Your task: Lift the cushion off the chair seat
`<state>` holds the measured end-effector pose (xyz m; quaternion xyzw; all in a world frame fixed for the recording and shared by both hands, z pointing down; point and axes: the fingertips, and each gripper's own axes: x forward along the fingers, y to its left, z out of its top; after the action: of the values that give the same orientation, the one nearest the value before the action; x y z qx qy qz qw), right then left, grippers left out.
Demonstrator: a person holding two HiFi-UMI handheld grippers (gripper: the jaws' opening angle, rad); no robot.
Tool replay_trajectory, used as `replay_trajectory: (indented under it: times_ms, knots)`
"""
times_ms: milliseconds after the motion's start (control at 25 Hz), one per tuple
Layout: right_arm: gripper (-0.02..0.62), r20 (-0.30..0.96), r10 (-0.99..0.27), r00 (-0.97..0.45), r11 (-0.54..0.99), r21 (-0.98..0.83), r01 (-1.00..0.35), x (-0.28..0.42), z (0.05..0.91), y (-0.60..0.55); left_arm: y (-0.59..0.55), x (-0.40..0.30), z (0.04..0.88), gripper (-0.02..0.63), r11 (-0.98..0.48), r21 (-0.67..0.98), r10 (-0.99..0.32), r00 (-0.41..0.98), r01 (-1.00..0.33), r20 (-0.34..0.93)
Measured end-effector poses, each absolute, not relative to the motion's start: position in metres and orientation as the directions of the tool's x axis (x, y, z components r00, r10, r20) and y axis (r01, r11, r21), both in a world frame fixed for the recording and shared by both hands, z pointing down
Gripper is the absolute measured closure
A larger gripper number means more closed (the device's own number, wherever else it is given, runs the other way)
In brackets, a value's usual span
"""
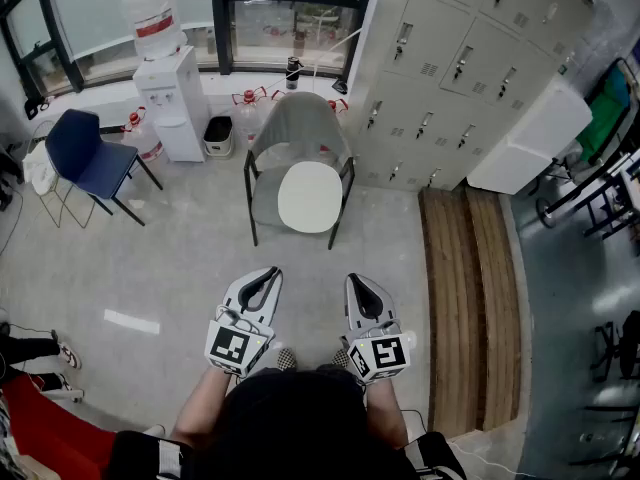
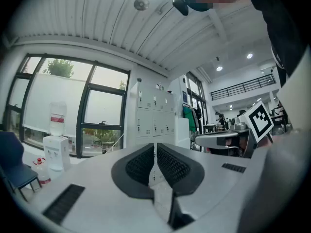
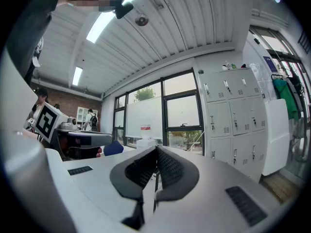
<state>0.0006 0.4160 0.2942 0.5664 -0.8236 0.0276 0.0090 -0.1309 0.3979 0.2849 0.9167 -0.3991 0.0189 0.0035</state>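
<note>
A round white cushion point(image 1: 310, 196) lies on the seat of a grey shell chair point(image 1: 300, 128) with black legs, standing in the middle of the floor in the head view. My left gripper point(image 1: 271, 272) and right gripper point(image 1: 355, 279) are held side by side over the floor, well short of the chair's front, pointing level towards it. Both are shut with nothing between the pads. In the left gripper view the left gripper point(image 2: 155, 146) has its ribbed black pads together. The right gripper point(image 3: 156, 151) looks the same in its own view. Neither gripper view shows the cushion.
A blue chair point(image 1: 88, 153) and a water dispenser point(image 1: 170, 103) stand at the back left, with a small black bin point(image 1: 218, 133) beside them. Grey lockers point(image 1: 460, 58) fill the back right. A wooden step point(image 1: 470, 298) runs along the right. A person's shoes point(image 1: 62, 353) show at the left edge.
</note>
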Motion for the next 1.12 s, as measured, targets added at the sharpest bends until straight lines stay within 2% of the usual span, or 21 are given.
replay_trajectory:
  times_ms: [160,440,680,1120]
  knots:
    - [0.568,0.045,-0.928,-0.369,0.368,-0.027,-0.929,-0.002,0.293,0.415,0.395,-0.132,0.277,0.572,-0.674,0.015,-0.738,0.674,-0.738,-0.031]
    - [0.566,0.046,-0.939,-0.341,0.339,-0.051,-0.939,-0.003,0.289,0.414,0.397,-0.133,0.279,0.572,-0.689,-0.013,-0.724,0.688,-0.725,0.039]
    - [0.566,0.073,-0.932,-0.355,0.352,-0.05,-0.935,-0.013,0.299,0.405,0.39,-0.14,0.285,0.572,-0.683,-0.009,-0.73,0.682,-0.731,0.047]
    - [0.566,0.111,-0.914,-0.39,0.388,-0.045,-0.921,-0.016,0.321,0.336,0.327,-0.138,0.291,0.572,-0.648,0.012,-0.761,0.648,-0.761,-0.019]
